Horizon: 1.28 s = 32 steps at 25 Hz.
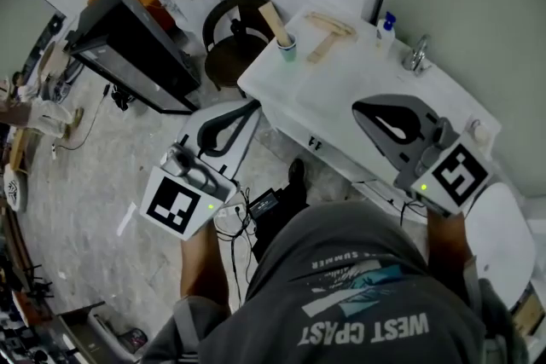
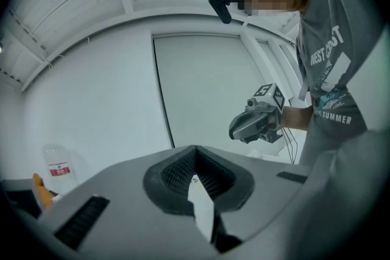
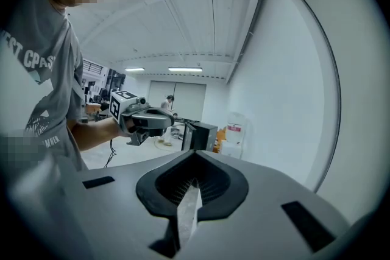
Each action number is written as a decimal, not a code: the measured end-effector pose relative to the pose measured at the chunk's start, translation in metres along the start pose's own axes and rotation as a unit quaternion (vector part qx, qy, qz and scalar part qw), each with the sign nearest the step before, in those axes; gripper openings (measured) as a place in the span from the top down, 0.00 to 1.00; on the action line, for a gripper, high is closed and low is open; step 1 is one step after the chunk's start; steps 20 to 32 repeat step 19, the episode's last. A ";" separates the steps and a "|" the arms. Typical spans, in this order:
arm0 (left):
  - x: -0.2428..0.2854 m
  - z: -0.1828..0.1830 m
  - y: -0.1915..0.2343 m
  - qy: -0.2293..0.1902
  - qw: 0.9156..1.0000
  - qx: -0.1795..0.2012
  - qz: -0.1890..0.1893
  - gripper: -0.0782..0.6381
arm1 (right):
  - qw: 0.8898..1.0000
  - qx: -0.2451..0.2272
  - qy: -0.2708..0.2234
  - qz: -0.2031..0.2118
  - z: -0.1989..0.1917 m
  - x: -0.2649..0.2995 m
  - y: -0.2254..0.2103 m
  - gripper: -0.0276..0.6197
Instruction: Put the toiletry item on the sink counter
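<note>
Over the sink counter (image 1: 337,85), my right gripper (image 1: 362,109) is closed and empty; my left gripper (image 1: 252,106), beyond the counter's edge, likewise. A blue-capped bottle (image 1: 386,26) stands upright on the counter beside the tap (image 1: 417,55).

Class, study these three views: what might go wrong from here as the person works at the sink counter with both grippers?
1. The cup stands close to the edge of the counter; a sweeping left gripper might knock it off.
2. The blue-capped bottle sits beside the tap, so the shut right gripper may bump the tap when reaching.
3. Cables by the feet could trip the person.
</note>
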<state>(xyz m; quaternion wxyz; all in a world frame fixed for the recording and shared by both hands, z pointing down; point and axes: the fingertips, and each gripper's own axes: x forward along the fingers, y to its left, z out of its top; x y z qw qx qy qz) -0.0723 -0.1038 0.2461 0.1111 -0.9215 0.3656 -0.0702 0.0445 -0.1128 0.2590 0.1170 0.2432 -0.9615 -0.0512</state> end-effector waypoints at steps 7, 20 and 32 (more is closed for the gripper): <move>-0.015 -0.005 -0.003 0.005 1.000 -0.010 0.012 0.89 | 1.000 -0.002 -0.003 0.018 0.004 0.006 0.013 0.91; -0.003 -0.009 -0.010 0.010 1.000 -0.016 0.005 0.89 | 1.000 0.008 0.003 0.019 -0.005 0.001 0.007 0.91; -0.003 -0.009 -0.010 0.010 1.000 -0.016 0.005 0.89 | 1.000 0.008 0.003 0.019 -0.005 0.001 0.007 0.91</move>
